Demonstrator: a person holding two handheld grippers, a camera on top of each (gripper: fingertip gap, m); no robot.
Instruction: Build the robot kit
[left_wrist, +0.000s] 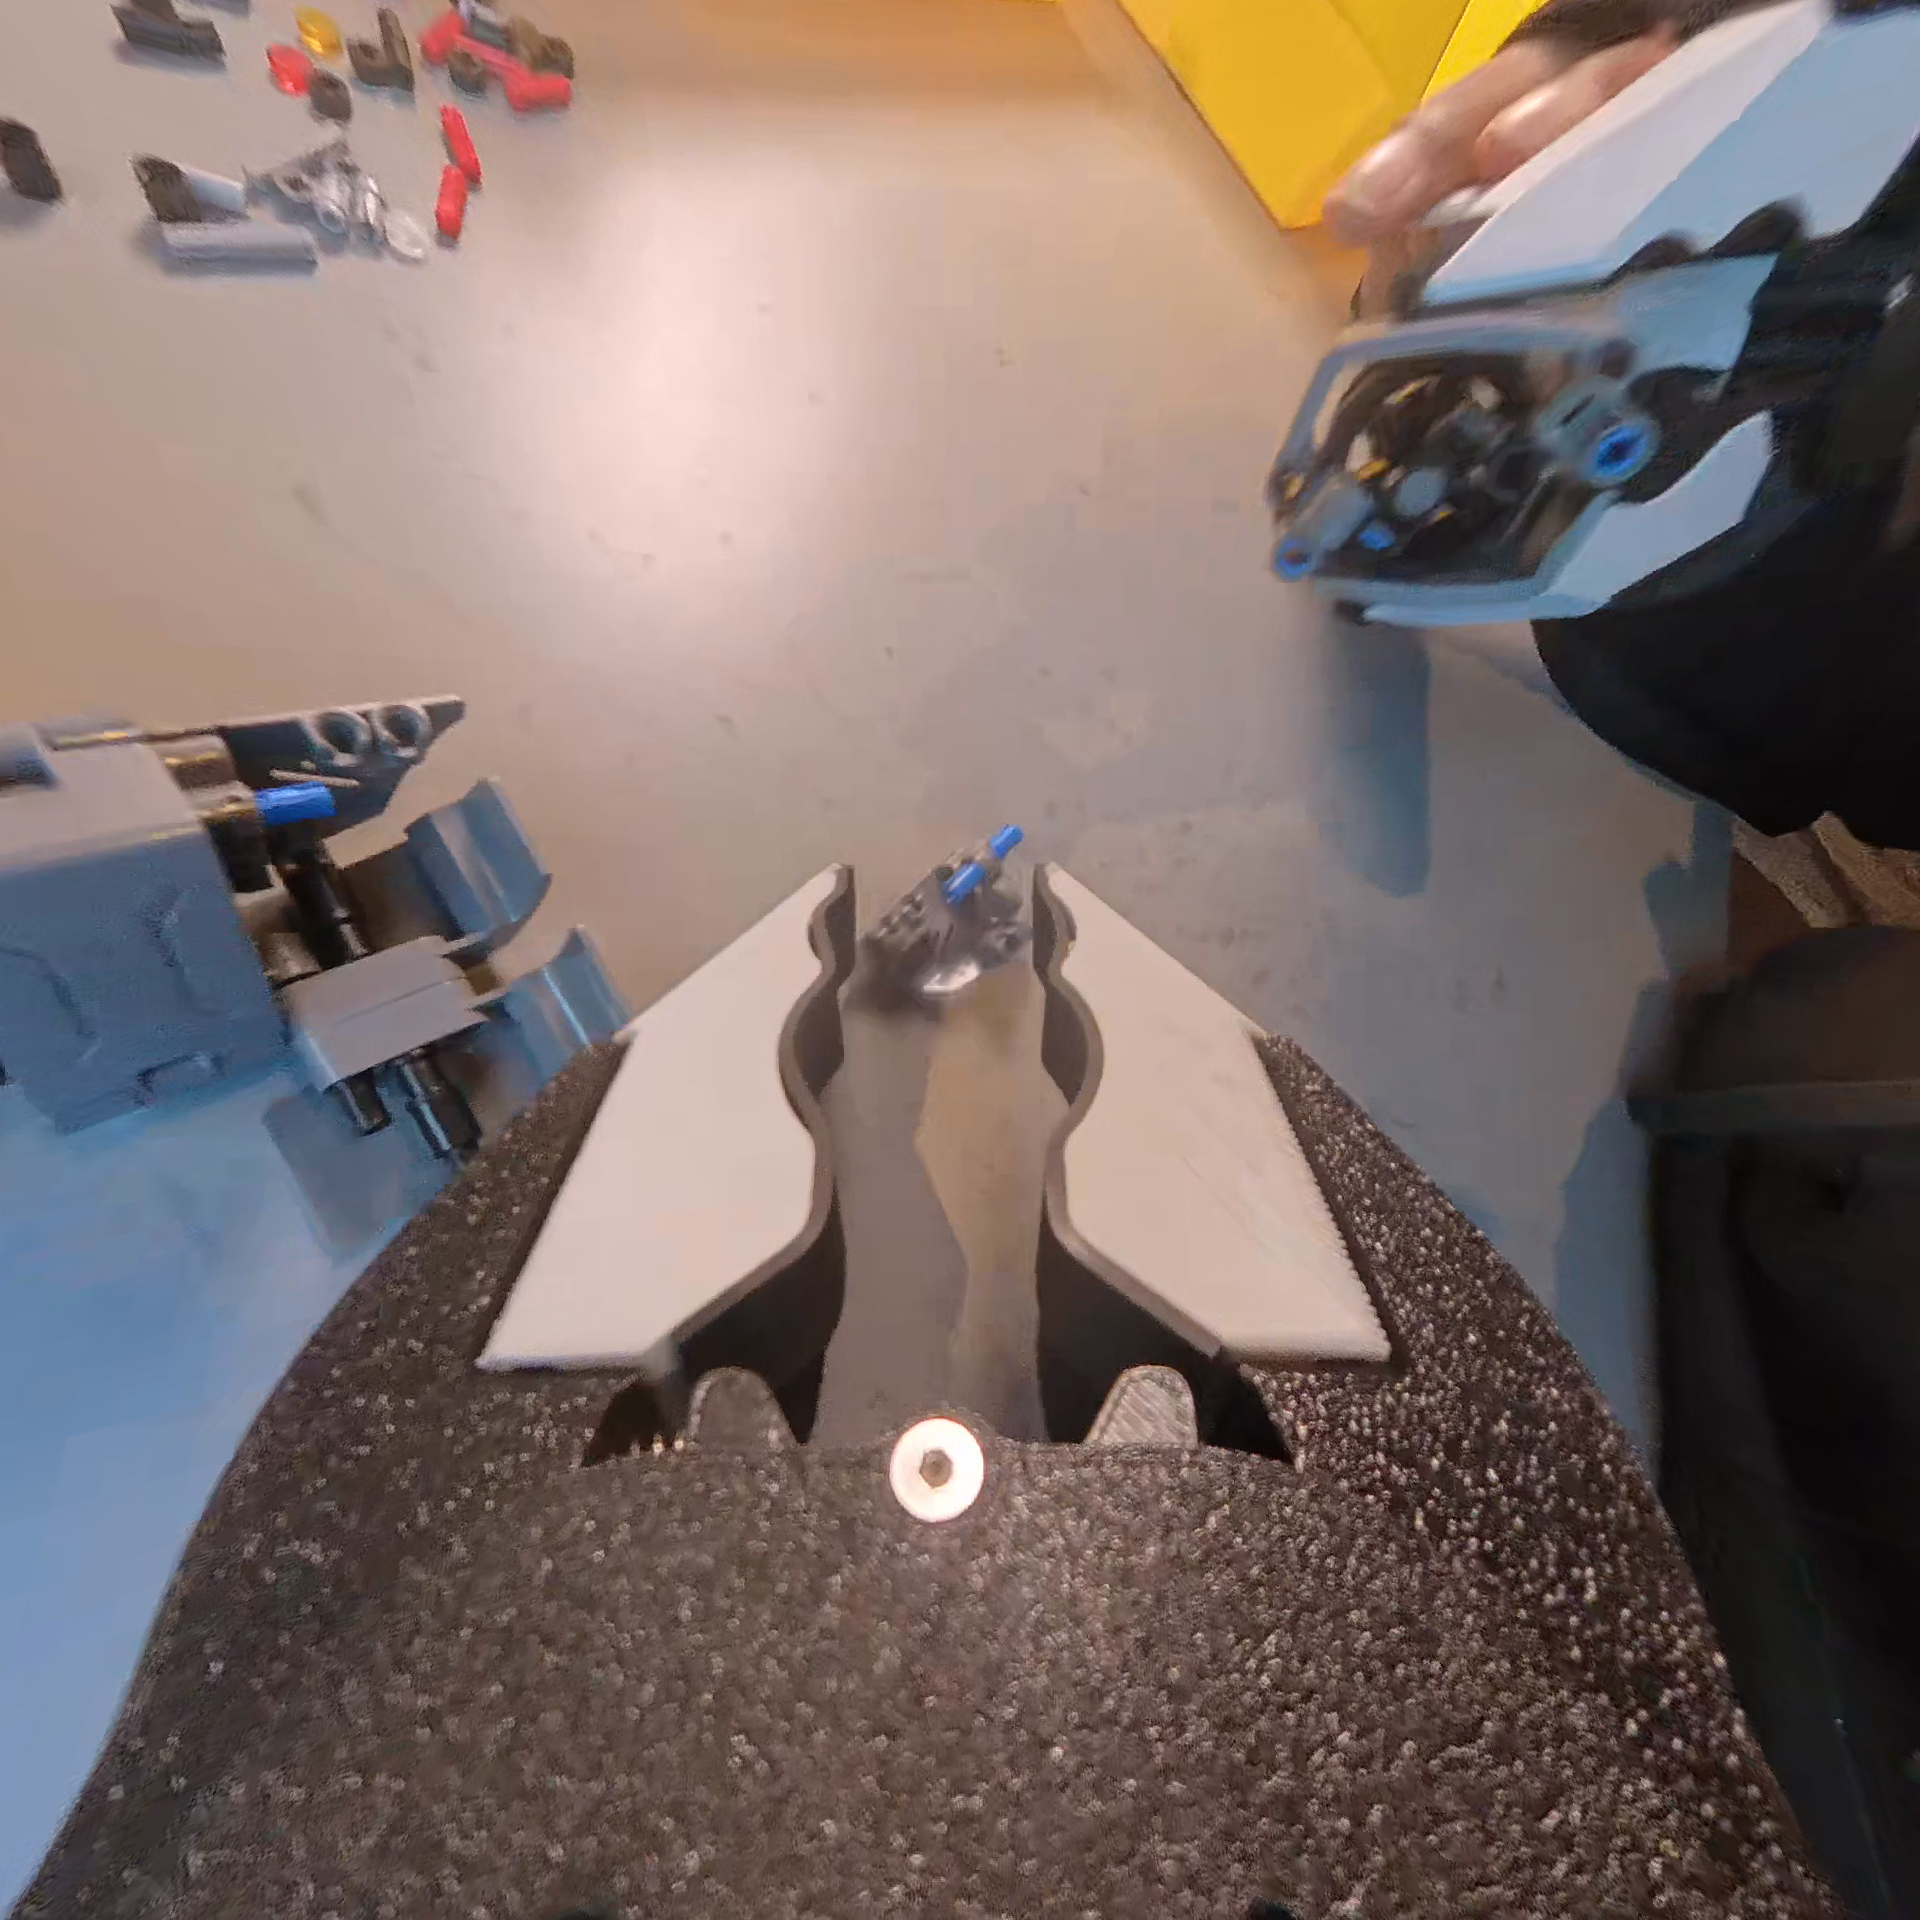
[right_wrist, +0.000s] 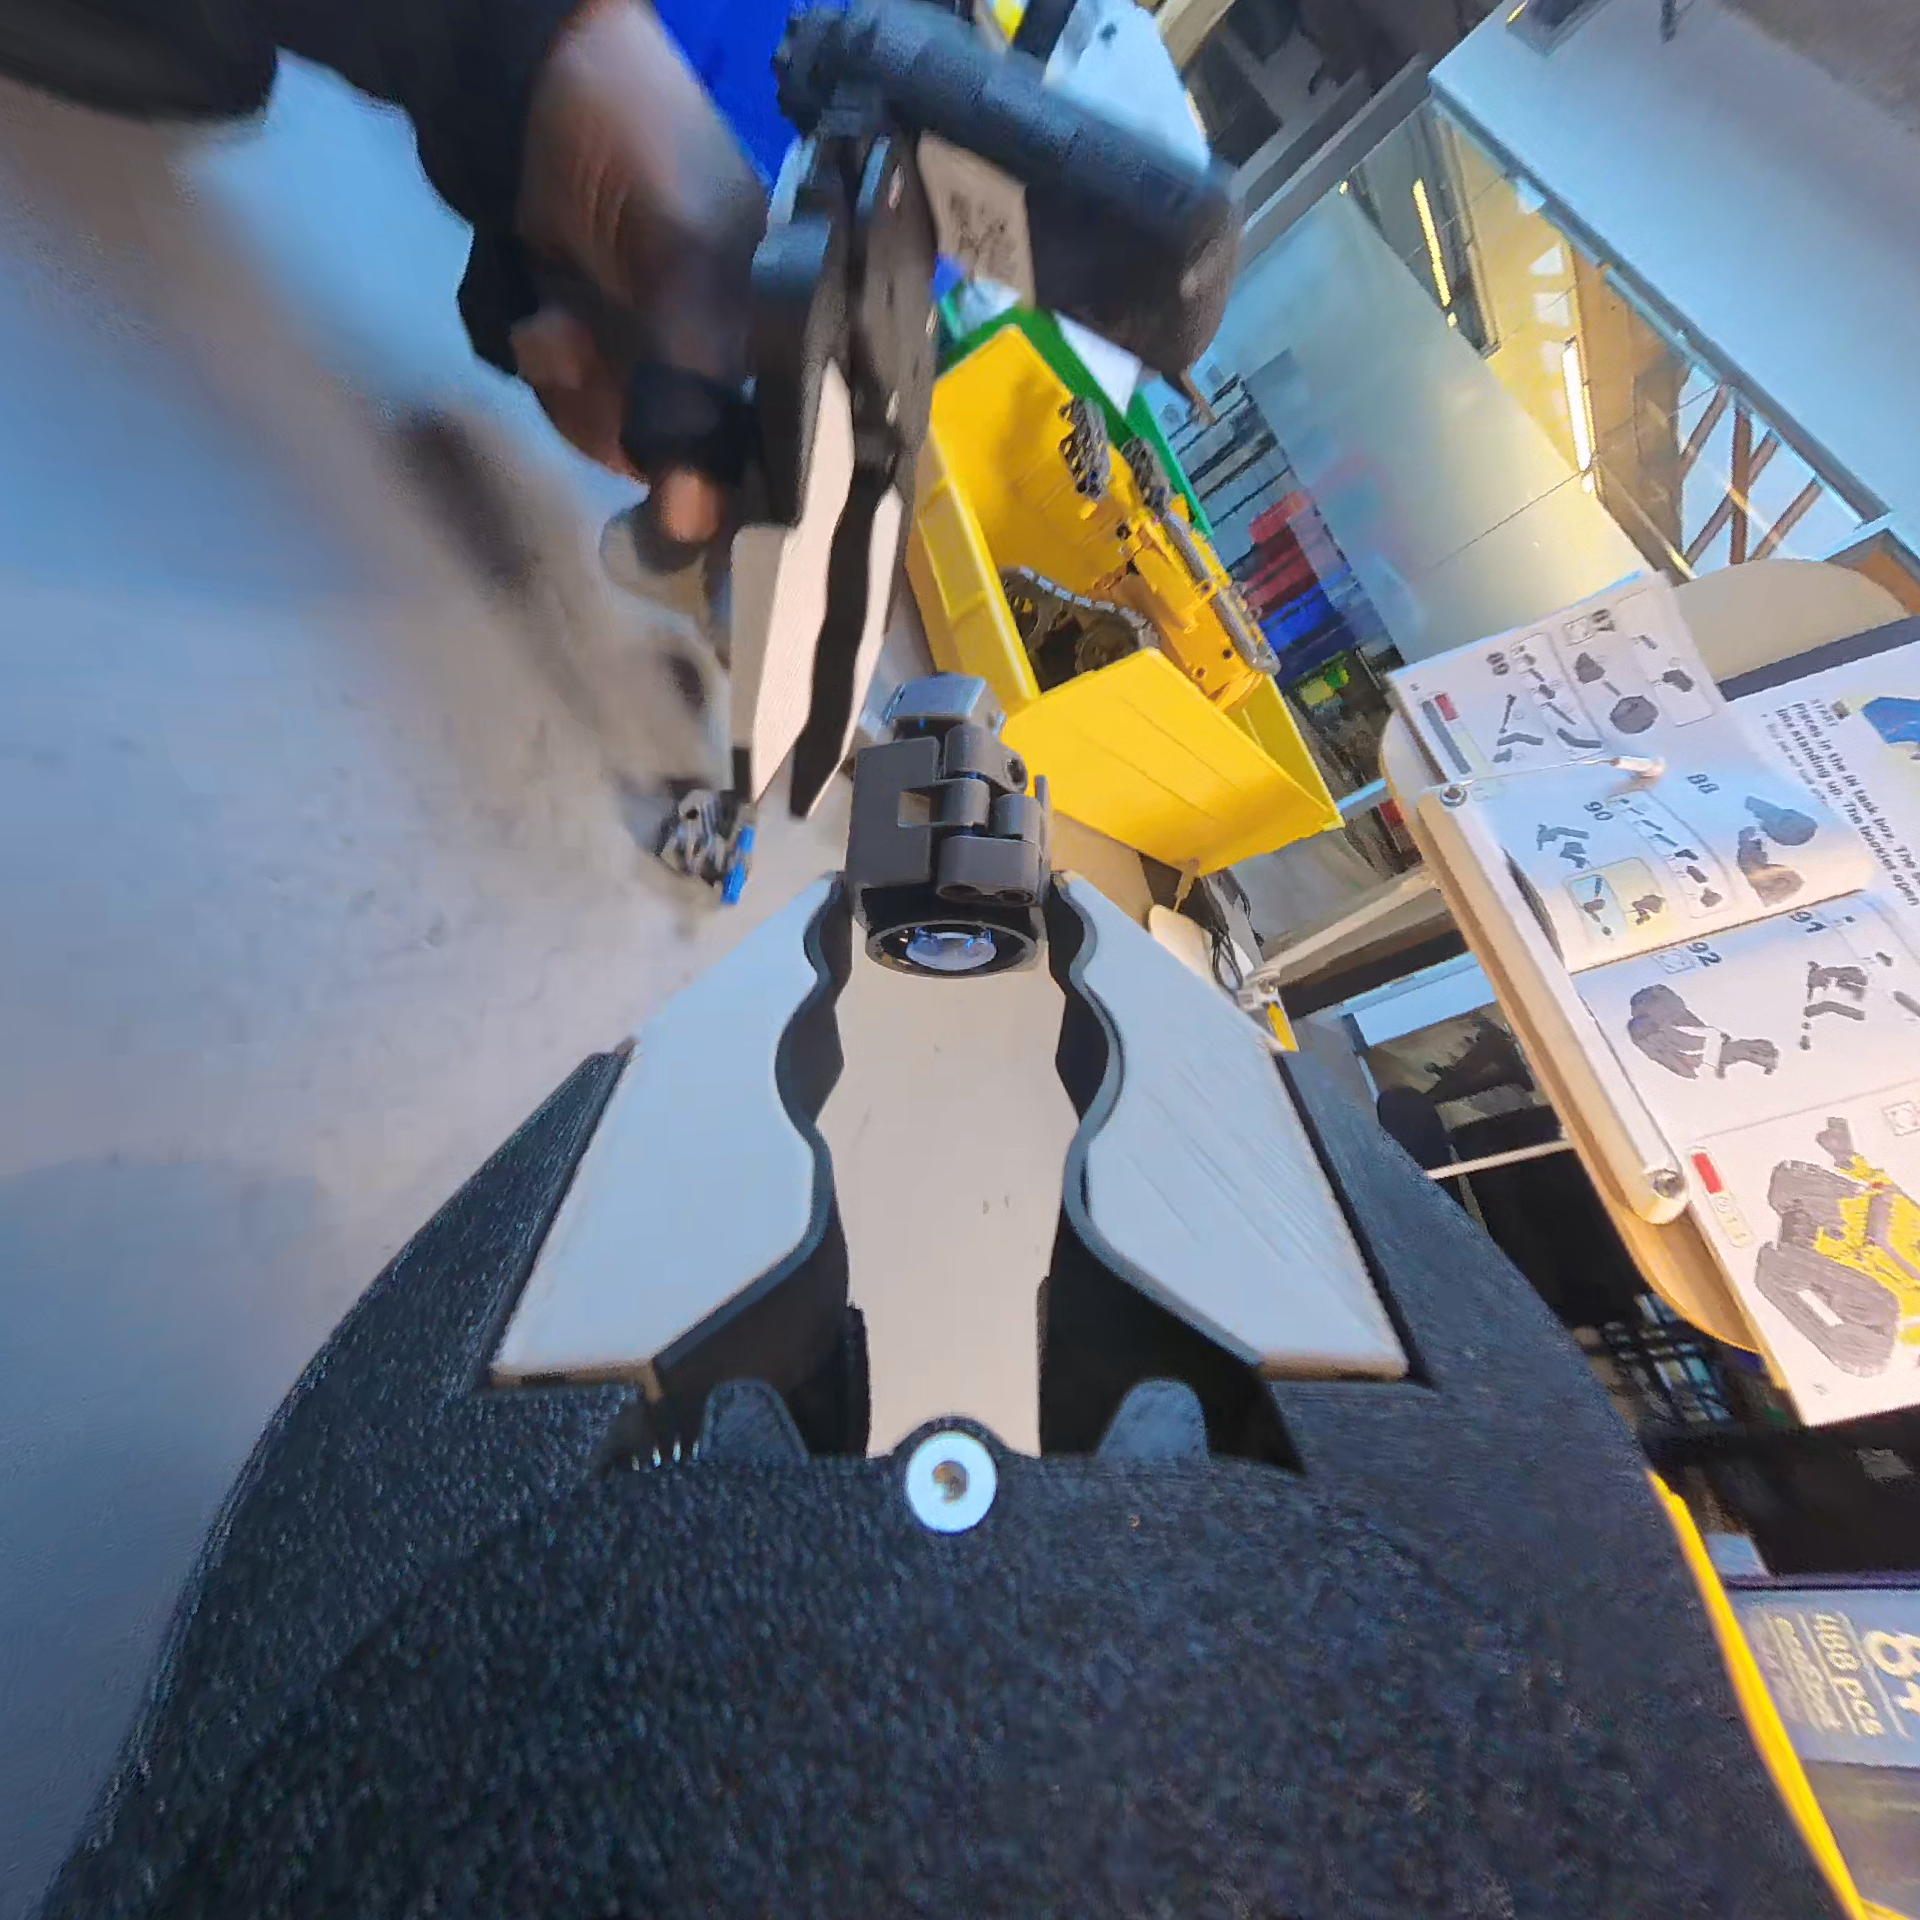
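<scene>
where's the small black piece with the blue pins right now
In the left wrist view, the small black piece with blue pins lies on the table between the left gripper fingertips, untouched.

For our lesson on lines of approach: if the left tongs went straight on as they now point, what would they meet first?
Probably the small black piece with blue pins, lying on the table between the left tongs' tips; depth is unclear.

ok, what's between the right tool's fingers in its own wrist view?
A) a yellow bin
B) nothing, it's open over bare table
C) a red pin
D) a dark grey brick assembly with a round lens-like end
D: the right tool is clamped on a dark grey brick assembly, its round lens-like end facing the camera and both fingertips pressing its sides.
</scene>
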